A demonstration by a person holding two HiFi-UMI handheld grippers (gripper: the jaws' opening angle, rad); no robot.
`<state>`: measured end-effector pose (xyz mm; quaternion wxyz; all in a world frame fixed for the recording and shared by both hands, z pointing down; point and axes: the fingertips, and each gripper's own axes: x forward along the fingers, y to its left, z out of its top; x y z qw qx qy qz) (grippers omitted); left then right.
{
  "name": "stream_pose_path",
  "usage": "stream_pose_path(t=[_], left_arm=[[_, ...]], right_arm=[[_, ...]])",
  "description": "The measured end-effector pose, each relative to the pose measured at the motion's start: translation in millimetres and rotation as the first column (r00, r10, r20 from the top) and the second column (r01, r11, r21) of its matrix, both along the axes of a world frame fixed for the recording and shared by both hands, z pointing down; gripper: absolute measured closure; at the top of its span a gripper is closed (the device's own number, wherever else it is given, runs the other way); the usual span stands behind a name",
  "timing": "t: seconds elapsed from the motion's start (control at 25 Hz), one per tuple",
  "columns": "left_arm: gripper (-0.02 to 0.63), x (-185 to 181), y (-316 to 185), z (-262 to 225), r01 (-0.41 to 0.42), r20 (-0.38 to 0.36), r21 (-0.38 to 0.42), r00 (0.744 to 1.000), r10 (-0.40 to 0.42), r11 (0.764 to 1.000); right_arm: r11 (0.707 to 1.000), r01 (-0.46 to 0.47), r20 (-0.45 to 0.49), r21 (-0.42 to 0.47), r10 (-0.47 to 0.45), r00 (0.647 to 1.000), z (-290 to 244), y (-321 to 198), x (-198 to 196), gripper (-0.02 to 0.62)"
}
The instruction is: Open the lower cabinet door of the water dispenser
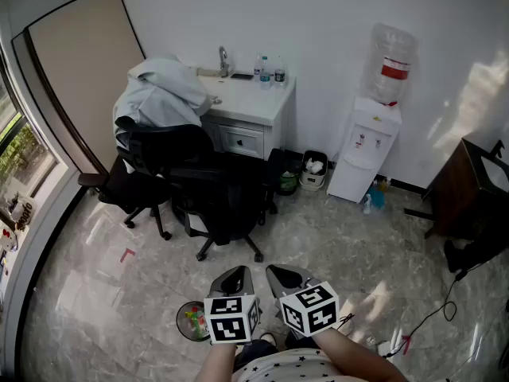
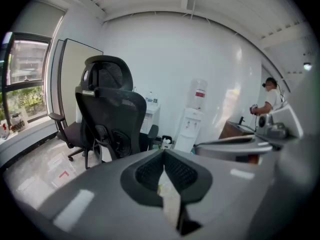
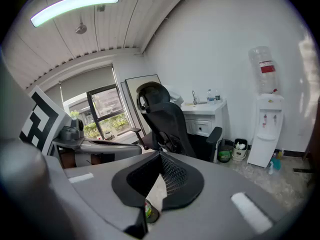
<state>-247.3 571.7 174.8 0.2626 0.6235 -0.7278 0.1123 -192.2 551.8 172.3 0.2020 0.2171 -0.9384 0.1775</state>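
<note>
Jaws pressed together, empty, on our left gripper [image 1: 233, 277] and right gripper [image 1: 288, 274]. Water dispenser [image 1: 366, 142] stands well apart; its lower cabinet door [image 1: 348, 180] looks closed, we think.

The left gripper [image 2: 163, 154] has its 2 jaws closed tip to tip, with nothing between them. Beyond them stand black office chairs [image 2: 112, 116]. Further back, a white water dispenser [image 2: 190, 131] stands against the wall with a bottle [image 2: 199, 91] on top. The right gripper [image 2: 235, 146] lies alongside at right. A person [image 2: 271, 97] stands at the far right, and a window [image 2: 22, 86] is at left.
</note>
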Motion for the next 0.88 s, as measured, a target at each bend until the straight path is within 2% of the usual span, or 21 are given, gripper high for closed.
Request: stream_pose_path(t=[0.24,0.44,0.68,0.88], left_arm=[[0.599,13.6,-43.4,11.0,-0.056,-0.008,-0.018,0.998,0.056,0.998],[0.599,39.9,-103.4,22.1,-0.113,-0.012,-0.029,0.994,0.113,0.993],[0.599,75.8,-210.3,27.2,-0.145,-0.018,-0.027,0.989,0.145,0.989],[0.599,114.0,-303.5,25.7,-0.16,-0.044,-0.021,0.986,0.159,0.987]], right_arm=[[0.999,-0.051,-0.014,-0.013,0.05,0.999,11.2,-37.5,16.3,0.601],[0.994,-0.103,-0.014,-0.027,0.103,0.995,21.7,-95.0,40.2,0.601],[0.993,-0.115,-0.033,-0.017,0.114,0.993,28.0,-197.5,68.1,0.601],[0.991,-0.135,-0.042,-0.006,0.135,0.99,23.4,-288.9,105.9,0.601]])
